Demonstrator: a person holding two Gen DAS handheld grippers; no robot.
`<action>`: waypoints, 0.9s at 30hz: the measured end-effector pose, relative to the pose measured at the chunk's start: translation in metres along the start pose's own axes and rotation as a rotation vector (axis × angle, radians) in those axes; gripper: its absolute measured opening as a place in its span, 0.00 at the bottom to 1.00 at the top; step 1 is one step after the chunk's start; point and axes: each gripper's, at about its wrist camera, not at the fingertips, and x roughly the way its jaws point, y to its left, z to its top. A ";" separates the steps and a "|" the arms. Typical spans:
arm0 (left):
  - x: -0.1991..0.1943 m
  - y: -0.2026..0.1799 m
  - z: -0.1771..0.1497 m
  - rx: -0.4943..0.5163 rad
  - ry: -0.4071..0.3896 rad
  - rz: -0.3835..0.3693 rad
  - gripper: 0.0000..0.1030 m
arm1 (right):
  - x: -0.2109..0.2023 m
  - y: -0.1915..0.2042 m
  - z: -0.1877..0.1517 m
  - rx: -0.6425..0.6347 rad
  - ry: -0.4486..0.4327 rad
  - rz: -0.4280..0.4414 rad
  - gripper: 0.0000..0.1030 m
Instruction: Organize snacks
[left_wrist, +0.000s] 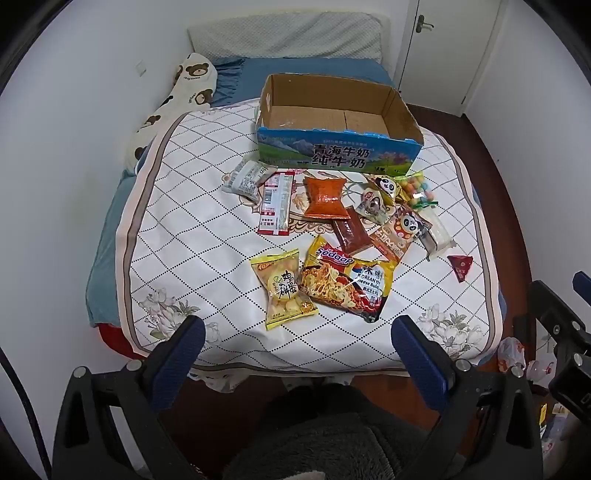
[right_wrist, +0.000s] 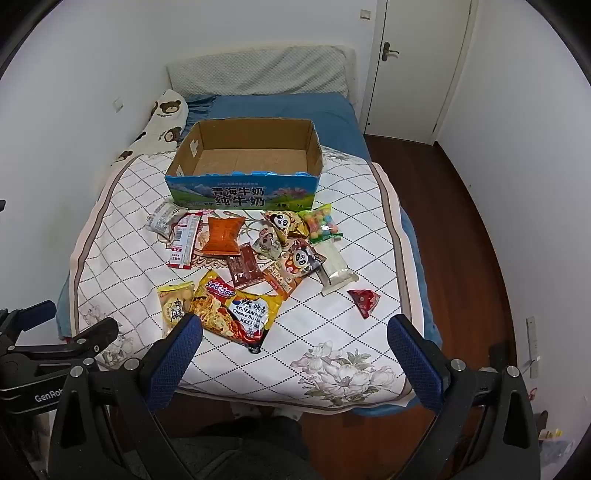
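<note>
Several snack packets lie scattered on the quilted bed cover (left_wrist: 177, 240): a yellow noodle pack (left_wrist: 347, 284) (right_wrist: 236, 314), a yellow crisp bag (left_wrist: 282, 293), an orange pouch (left_wrist: 327, 197) (right_wrist: 223, 236), panda packets (left_wrist: 402, 229), a candy bag (right_wrist: 321, 223) and a red triangle (right_wrist: 364, 301). Behind them stands an empty cardboard milk box (left_wrist: 332, 147) (right_wrist: 243, 192). My left gripper (left_wrist: 299, 328) and my right gripper (right_wrist: 295, 328) hover open over the bed's near edge, holding nothing. The right gripper shows at the left wrist view's right edge.
The bed stands against a white wall on the left, with a bear-print pillow (left_wrist: 192, 85) and a headboard cushion (right_wrist: 258, 74) at the far end. Dark wood floor (right_wrist: 454, 221) runs along the right side towards a closed door (right_wrist: 417, 55). A person's lap shows below the grippers.
</note>
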 end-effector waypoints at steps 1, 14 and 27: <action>0.000 0.000 0.000 -0.001 -0.004 -0.003 1.00 | 0.000 0.000 0.000 0.001 -0.002 0.002 0.99; -0.006 -0.004 0.001 0.011 -0.014 -0.005 1.00 | 0.002 -0.003 -0.002 0.009 0.006 0.012 0.99; -0.014 0.000 0.000 0.013 -0.030 -0.007 1.00 | -0.003 -0.002 -0.006 0.020 -0.002 0.024 0.99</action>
